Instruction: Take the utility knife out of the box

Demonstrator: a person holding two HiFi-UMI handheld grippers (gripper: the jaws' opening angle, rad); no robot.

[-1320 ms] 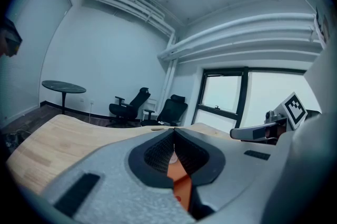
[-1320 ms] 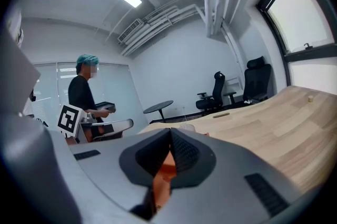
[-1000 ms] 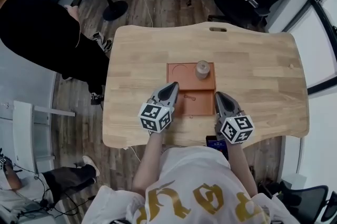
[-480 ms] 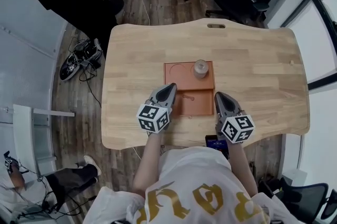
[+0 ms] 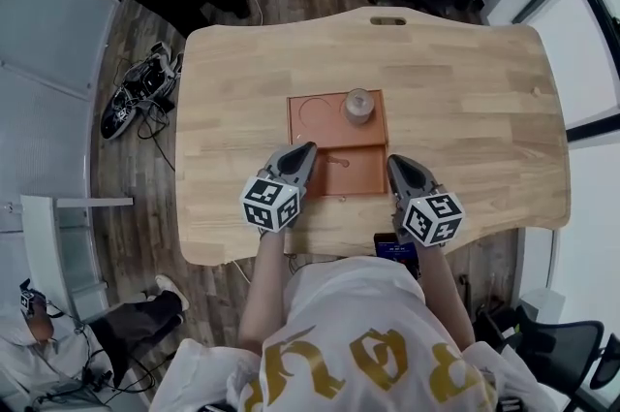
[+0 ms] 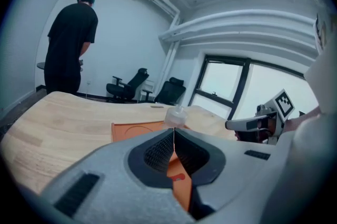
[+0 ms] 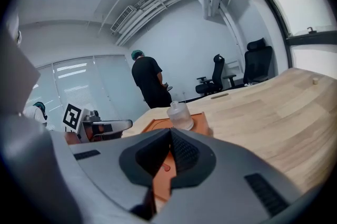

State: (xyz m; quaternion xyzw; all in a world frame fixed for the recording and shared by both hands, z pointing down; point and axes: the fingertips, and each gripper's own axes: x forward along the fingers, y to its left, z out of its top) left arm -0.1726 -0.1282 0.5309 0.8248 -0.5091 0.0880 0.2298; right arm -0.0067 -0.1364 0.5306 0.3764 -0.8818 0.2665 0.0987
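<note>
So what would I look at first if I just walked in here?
Probably the flat orange-brown box in the middle of the light wooden table, with a small clear round bottle standing on its far half. Then the grey left gripper and right gripper with checkered marker cubes, both shut and empty, at the box's near corners.

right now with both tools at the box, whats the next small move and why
Probably open the right tool first: both it and the left tool are shut and empty beside the near compartment of the orange box, and shut jaws can't pick anything. I can't make out the knife itself.
</note>
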